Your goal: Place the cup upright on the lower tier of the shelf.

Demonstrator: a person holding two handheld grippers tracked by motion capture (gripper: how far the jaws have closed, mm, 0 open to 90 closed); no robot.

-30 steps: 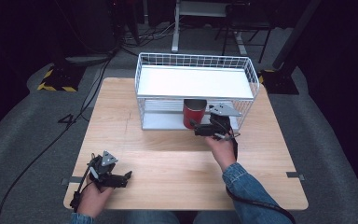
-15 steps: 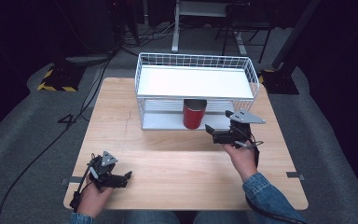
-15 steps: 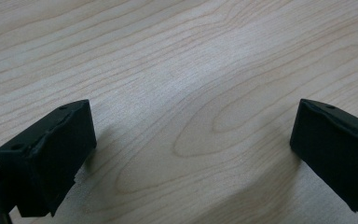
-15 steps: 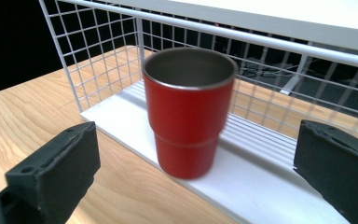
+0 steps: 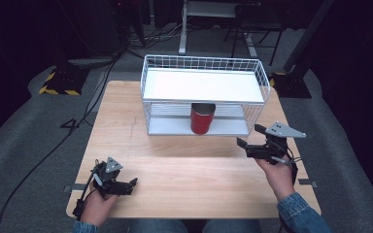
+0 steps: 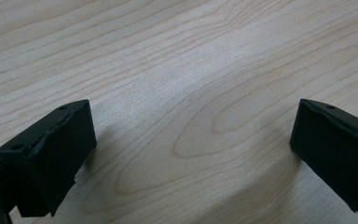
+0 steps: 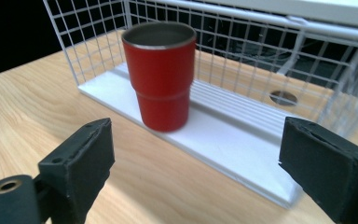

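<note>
- Red metal cup stands upright on the lower shelf of the white wire rack at the far middle of the light wooden table.
- Right tool, right of the cup and apart from it, empty; its jaws have just been closing.
- Left tool released, empty, near-left on the table.
</note>
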